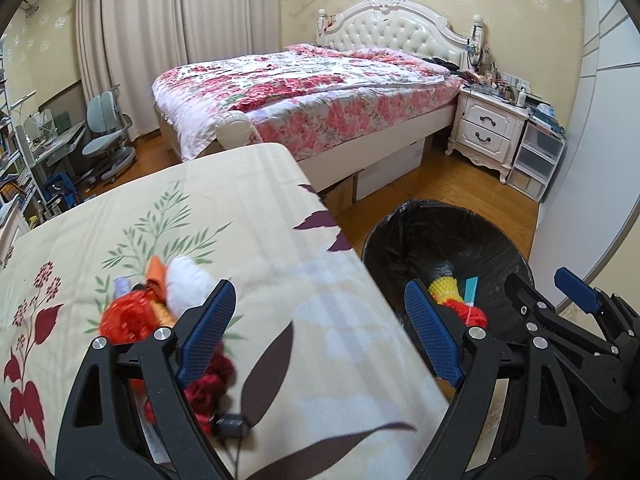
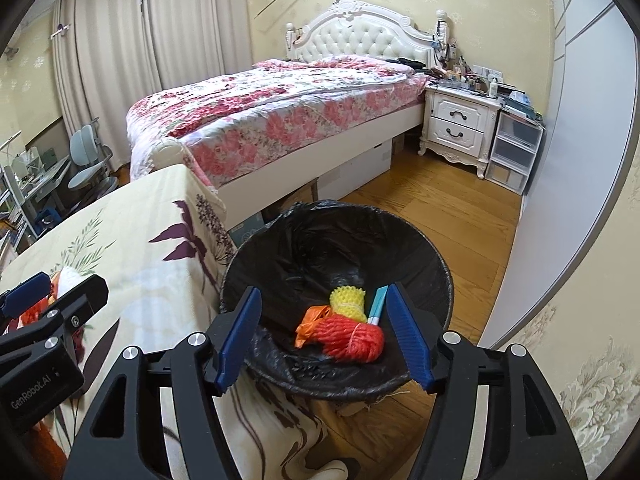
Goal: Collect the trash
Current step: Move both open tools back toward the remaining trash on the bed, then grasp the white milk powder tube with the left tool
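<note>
Beside the cloth-covered table (image 2: 132,264) stood the black-lined bin (image 2: 436,276), holding red netting (image 2: 352,336) and yellow mesh (image 2: 348,300); more trash (image 1: 132,312) lay at nine o'clock on the table; right gripper (image 2: 324,336) hung over the bin, spread and empty; left gripper (image 1: 316,332) gaped wide over the table edge, empty.

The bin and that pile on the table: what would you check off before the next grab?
1. Bin lined and has room: ok.
2. Red net, yellow foam net lie inside the bin: ok.
3. Right tool empty, jaws apart: ok.
4. Left tool empty, jaws apart: ok.
5. Trash pile left on the table: not ok.
6. What lies under the pile: cannot tell.
</note>
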The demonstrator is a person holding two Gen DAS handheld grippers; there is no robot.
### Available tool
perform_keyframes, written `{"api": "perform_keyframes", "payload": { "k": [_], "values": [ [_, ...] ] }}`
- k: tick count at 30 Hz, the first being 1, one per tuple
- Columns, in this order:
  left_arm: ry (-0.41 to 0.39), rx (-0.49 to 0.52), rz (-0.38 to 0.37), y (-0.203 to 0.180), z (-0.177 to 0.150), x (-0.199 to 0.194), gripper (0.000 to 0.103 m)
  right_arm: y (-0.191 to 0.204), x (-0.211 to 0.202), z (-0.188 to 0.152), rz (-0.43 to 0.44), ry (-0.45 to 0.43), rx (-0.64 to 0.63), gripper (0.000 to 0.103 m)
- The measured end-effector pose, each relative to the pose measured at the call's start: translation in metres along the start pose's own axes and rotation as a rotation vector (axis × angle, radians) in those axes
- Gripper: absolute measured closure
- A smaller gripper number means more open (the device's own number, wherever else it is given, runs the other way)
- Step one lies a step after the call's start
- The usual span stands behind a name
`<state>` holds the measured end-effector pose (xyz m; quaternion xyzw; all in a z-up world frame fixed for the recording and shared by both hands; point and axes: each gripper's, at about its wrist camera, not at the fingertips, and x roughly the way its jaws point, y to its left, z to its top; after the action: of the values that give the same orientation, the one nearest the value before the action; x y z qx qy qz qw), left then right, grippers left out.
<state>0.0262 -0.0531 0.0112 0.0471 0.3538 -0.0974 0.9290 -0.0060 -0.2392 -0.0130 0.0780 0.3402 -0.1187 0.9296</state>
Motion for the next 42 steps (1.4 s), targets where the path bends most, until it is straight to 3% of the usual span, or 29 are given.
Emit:
{"api": "perform_keyframes", "payload": {
  "k": [17, 26, 35, 42],
  "values": [
    [0.036, -0.086, 0.149, 0.079, -0.052, -0.05, 0.019, 0.04, -0.024, -0.03, 0.096, 0.026, -0.077, 0.039],
    [0.08, -0.136, 0.192, 0.116, -0.076, -0.051, 0.019, 0.068, -0.027, -0.038, 0.139, 0.041, -0.126, 0.039],
    [0.146, -0.17, 0.139, 0.134, -0.087, -0.033, 0.038, 0.102, -0.023, -0.043, 0.189, 0.055, -0.188, 0.039],
    [0.179, -0.174, 0.087, 0.133, -0.091, -0.026, 0.065, 0.122, -0.014, -0.044, 0.211, 0.071, -0.22, 0.039]
  ]
}}
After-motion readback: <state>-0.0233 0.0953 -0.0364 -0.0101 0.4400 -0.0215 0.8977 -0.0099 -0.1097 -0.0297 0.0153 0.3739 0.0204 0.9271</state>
